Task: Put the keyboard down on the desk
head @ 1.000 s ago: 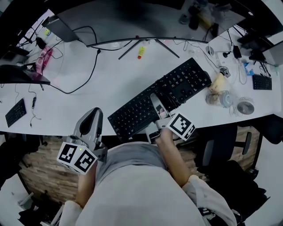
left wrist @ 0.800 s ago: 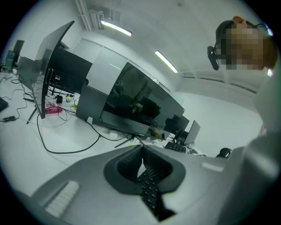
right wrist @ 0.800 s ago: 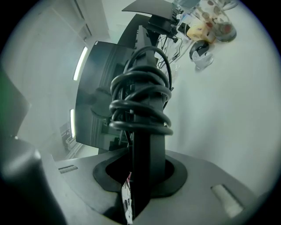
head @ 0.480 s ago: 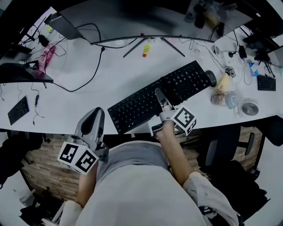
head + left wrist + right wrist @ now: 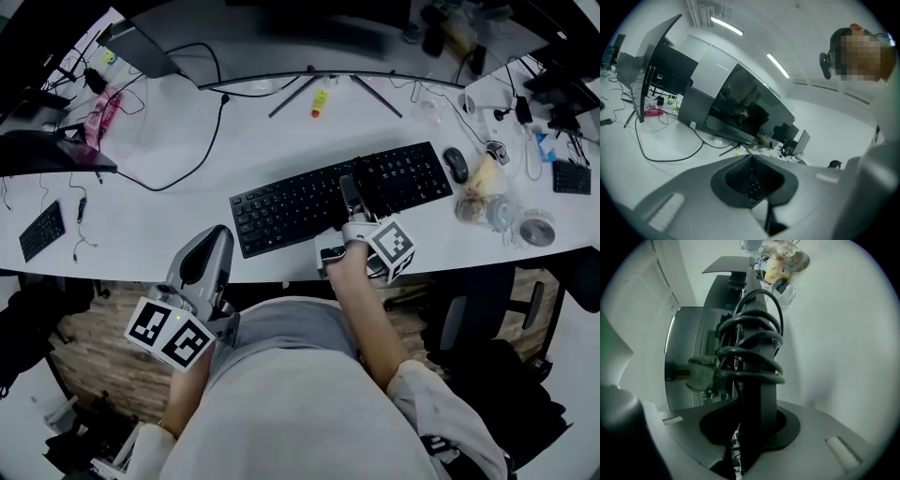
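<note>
the black keyboard (image 5: 291,202) is lying slantwise across the middle of the white desk (image 5: 187,211) in the head view, its left end pointing toward 8 o'clock and its right end toward 2 o'clock. the right gripper (image 5: 347,187) is reaching in from 6 o'clock over the keyboard's near edge, and its jaws are clamping the keyboard between them. in the right gripper view the board is showing edge-on between the two grey jaws, with a coiled black cable (image 5: 750,341) looping around it just past the tips. whether the keyboard's underside is resting fully on the desk is not showing clearly. the left gripper (image 5: 214,242) is hovering at 7 o'clock of the head view, off the desk's near edge and beside the person's grey shirt (image 5: 281,394), well apart from the keyboard. its jaws are sitting together with nothing between them. a dark mouse (image 5: 456,164) is lying just beyond the keyboard's 2 o'clock end. at 12 o'clock a yellow object (image 5: 321,98) is lying between the monitor stand legs (image 5: 286,101). a loose black cable (image 5: 192,169) is curving across the desk at 10 o'clock, a second small keyboard (image 5: 42,230) is sitting at 9 o'clock, and a small fan (image 5: 536,230) is standing at 3 o'clock.
</note>
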